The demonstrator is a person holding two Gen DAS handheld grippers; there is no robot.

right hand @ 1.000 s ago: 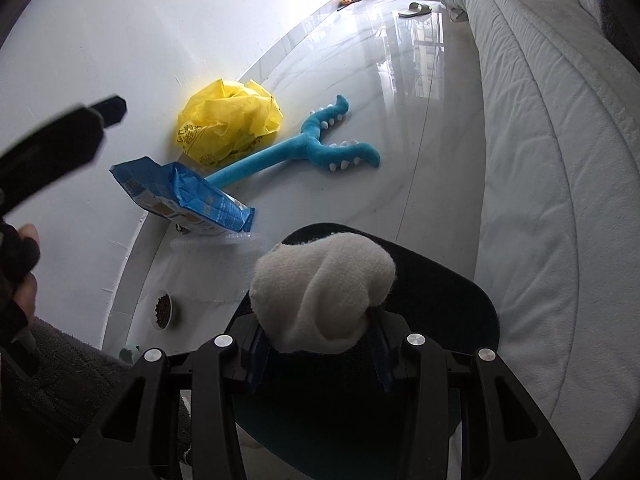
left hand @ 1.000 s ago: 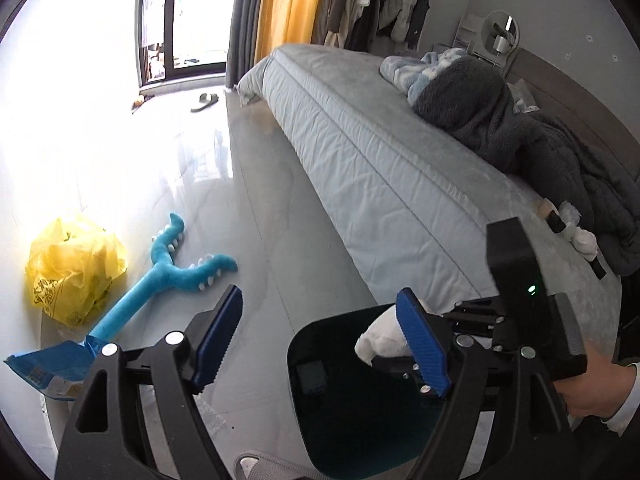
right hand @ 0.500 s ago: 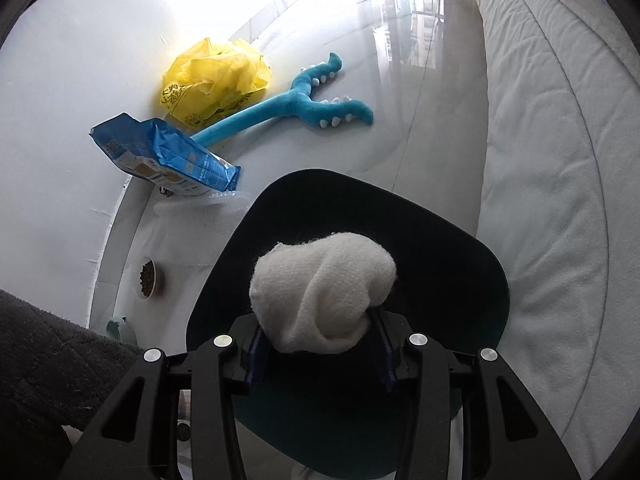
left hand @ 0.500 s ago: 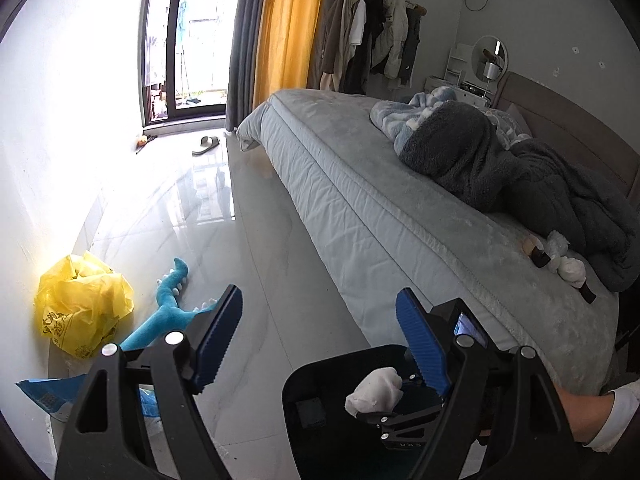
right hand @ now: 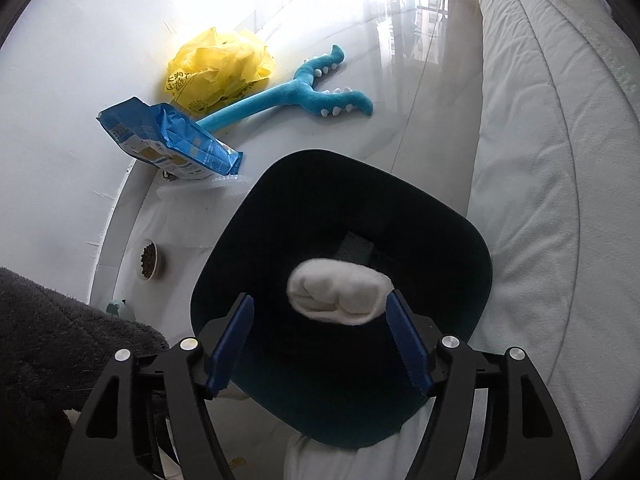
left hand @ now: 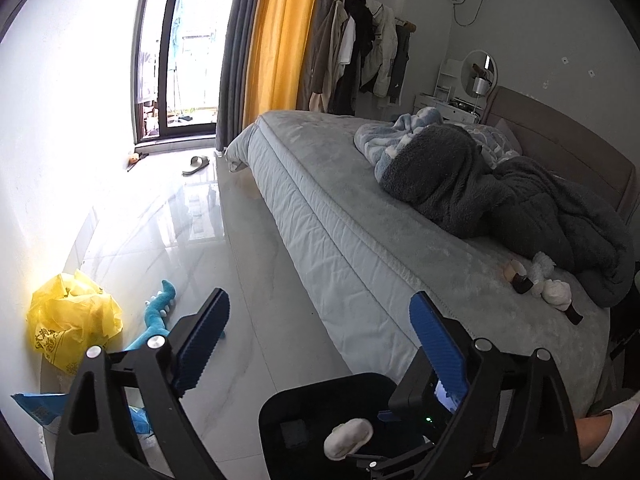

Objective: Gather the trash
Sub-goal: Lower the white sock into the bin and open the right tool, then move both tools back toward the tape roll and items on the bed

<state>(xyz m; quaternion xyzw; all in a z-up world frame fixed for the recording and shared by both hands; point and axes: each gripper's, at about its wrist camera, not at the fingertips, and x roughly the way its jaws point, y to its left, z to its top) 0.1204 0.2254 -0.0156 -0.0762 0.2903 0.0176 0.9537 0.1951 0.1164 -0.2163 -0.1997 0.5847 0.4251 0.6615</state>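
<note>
A dark bin (right hand: 452,240) stands on the floor beside the bed; it also shows in the left wrist view (left hand: 304,400). My right gripper (right hand: 320,336) is open over the bin's mouth. A white wad of tissue (right hand: 340,296) lies between its blue pads, touching the right pad, free of the left one; the left wrist view shows the wad (left hand: 347,438) over the bin too. My left gripper (left hand: 316,336) is open and empty, higher up, looking across the room. More white wads (left hand: 554,288) and small dark bottles lie on the bed.
A yellow plastic bag (right hand: 220,68), a blue packet (right hand: 172,140) and a blue plush toy (right hand: 296,96) lie on the floor by the wall. A pet food bowl (right hand: 150,260) sits near the wall. The grey bed (left hand: 360,216) with blankets fills the right.
My right gripper has opened and let go its squeeze on the white wad over the bin. My left gripper has risen and tilted up, so more of the room shows.
</note>
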